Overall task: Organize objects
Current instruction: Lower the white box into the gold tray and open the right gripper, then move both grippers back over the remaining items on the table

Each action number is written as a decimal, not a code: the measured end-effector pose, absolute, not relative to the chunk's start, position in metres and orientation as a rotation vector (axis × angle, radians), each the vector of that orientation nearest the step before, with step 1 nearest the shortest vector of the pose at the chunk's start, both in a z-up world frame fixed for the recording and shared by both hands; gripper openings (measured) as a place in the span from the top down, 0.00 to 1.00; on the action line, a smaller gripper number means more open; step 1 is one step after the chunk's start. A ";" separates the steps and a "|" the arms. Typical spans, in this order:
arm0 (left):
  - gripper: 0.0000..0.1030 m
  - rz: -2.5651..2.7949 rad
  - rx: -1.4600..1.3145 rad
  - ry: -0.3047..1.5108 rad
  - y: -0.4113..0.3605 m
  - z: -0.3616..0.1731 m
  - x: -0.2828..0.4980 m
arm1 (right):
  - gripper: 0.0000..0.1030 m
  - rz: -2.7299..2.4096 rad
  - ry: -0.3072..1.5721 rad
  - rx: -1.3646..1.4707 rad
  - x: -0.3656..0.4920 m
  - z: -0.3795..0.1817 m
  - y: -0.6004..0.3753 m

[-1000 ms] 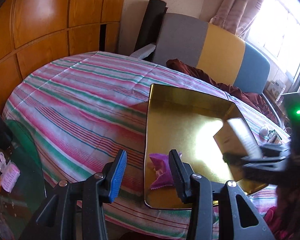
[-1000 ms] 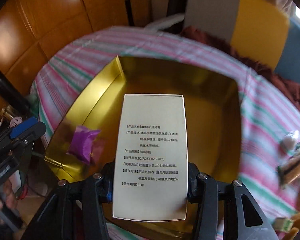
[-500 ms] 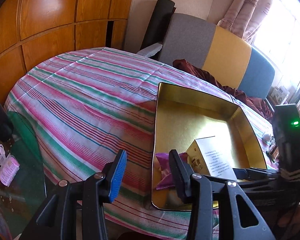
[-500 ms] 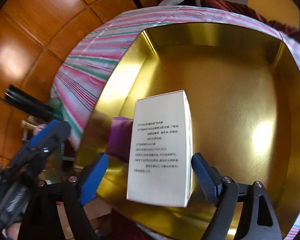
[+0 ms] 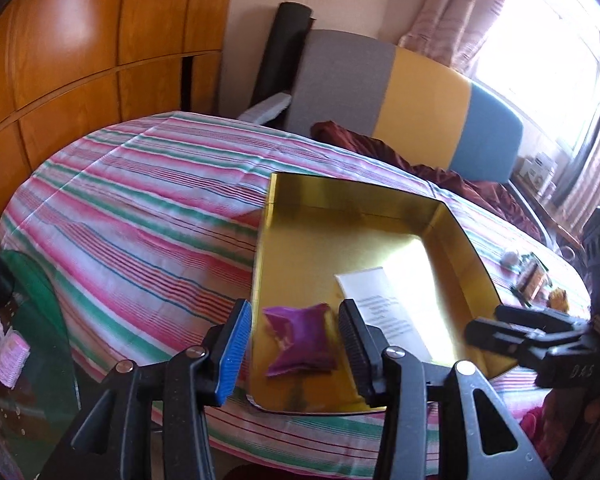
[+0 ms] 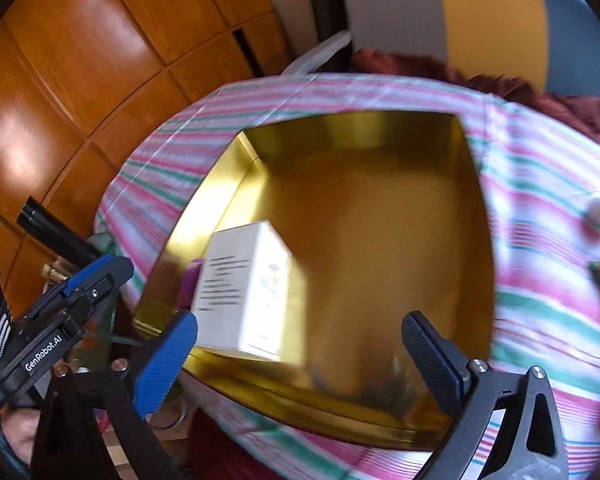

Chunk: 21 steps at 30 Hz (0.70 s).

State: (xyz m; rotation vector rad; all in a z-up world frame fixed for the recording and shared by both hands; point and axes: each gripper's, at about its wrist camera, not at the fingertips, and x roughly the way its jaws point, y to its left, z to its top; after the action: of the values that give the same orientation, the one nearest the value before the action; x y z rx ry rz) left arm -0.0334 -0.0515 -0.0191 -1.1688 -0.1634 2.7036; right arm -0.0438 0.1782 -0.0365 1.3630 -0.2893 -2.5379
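Now, right gripper (image 6: 300,354): my jaws have just been opening and stand wide apart with nothing between the pads; the box sits ahead of them, beyond the blue pad on the left.
Left gripper (image 5: 296,350): my jaws are part-way apart and bare, hanging over the near left corner of the tray; the pouch shows through the gap but lies below in the tray, unheld.
Box (image 6: 246,292): white carton with printed text on one face, resting on the tray floor near the tray's near left corner, free of both grippers.
Pouch (image 5: 300,338): purple, crumpled, lying on the tray floor just beside the box, on its left; from the right wrist view only a purple sliver shows behind the box.
Tray (image 5: 384,198): shiny gold, with low walls, sitting on the cloth at its near edge.
Cloth (image 5: 140,208): striped pink, green and white.
Small items (image 5: 534,276): a few lie on the cloth to the right of the tray, too small to tell apart.
Chair (image 5: 416,96): grey, yellow and blue back beyond the far side.
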 end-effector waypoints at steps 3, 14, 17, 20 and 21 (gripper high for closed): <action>0.53 2.663 -1.165 -0.165 -0.043 -0.018 -0.032 | 0.00 -2.600 -0.285 1.348 -0.032 -0.030 0.202; 0.35 2.375 -1.064 -0.063 0.052 0.003 -0.027 | 0.00 -2.918 -0.428 1.374 0.044 -0.004 0.359; 0.34 2.274 -1.034 0.026 0.096 0.008 -0.021 | 0.00 -3.051 -0.485 1.393 0.070 0.004 0.408; 0.33 2.145 -1.018 0.144 0.149 0.007 -0.009 | 0.00 -3.171 -0.599 1.428 0.096 0.007 0.460; 0.33 2.106 -1.007 0.190 0.167 0.006 -0.004 | 0.00 -3.196 -0.645 1.435 0.102 0.007 0.474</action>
State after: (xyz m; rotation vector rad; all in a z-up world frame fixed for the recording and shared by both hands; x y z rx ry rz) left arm -0.0037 0.1673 0.0061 -1.0072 0.1897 2.1063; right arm 0.1019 0.4739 0.0073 1.4349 -0.6454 -3.1956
